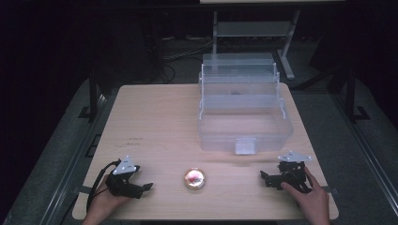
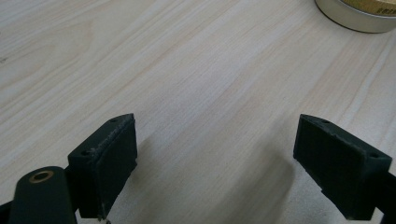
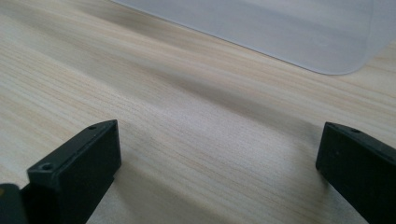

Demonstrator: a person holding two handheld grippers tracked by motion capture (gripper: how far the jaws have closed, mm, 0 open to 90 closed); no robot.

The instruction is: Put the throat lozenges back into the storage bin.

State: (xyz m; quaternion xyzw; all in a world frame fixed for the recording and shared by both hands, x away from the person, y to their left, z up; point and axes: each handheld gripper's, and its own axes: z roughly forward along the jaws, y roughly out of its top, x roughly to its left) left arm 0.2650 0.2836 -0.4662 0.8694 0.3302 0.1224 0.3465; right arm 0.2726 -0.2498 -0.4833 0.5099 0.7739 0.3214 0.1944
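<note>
High view: a round tin (image 1: 194, 179) sits on the counter (image 1: 159, 122) between both released tongs, left tongs (image 1: 146, 187) slightly nearer than right tongs (image 1: 264, 176); round, no long axis.

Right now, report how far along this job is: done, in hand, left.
Done: the clear tiered box stands open at the back of the table. In hand: nothing; the left gripper and right gripper rest open and empty on the wood. Left, apparently: the small round tin sits untouched between them, outside the box; it likely still has to go in.
</note>
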